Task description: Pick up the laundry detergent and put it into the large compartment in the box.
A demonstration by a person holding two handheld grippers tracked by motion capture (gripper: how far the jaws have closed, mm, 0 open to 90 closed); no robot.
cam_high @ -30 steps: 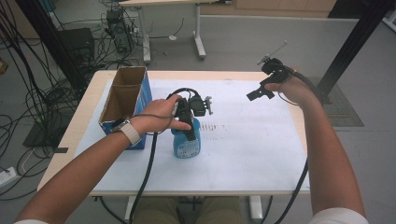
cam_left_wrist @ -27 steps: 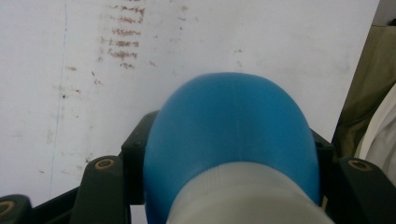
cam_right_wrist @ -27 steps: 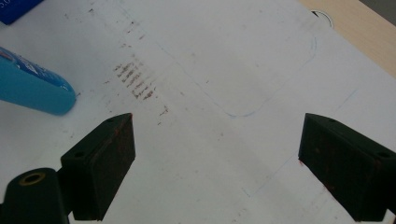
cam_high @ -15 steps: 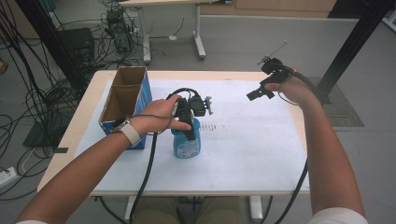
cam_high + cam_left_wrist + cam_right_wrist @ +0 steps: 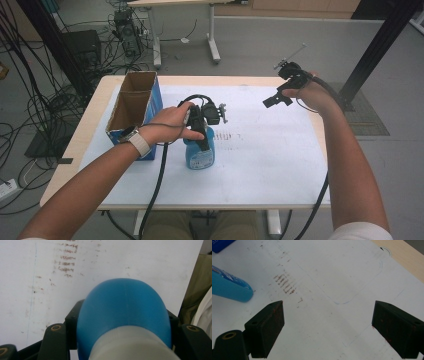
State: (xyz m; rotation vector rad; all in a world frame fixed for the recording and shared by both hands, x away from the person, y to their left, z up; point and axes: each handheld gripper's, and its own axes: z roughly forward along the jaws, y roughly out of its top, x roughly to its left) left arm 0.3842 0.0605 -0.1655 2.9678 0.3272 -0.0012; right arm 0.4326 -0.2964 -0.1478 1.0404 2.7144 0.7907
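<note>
A blue bottle (image 5: 200, 152) with a white neck stands upright on the white sheet (image 5: 260, 160) near the table's middle. My left gripper (image 5: 202, 135) comes down on it from above, its jaws shut on the bottle just below the neck. In the left gripper view the bottle's blue shoulder (image 5: 125, 307) bulges between the two black jaws. My right gripper (image 5: 274, 100) hovers over the sheet's far right part, held by the right hand, jaws wide apart with nothing between them. In the right gripper view the fingertips (image 5: 268, 325) frame bare paper, and the bottle's base (image 5: 230, 287) lies at the left edge.
An open cardboard box with blue sides (image 5: 135, 107) stands at the table's left, close to the left forearm. Brown smudge marks (image 5: 285, 285) stain the sheet right of the bottle. The wooden table edge (image 5: 320, 130) runs along the right. Cables trail on the floor to the left.
</note>
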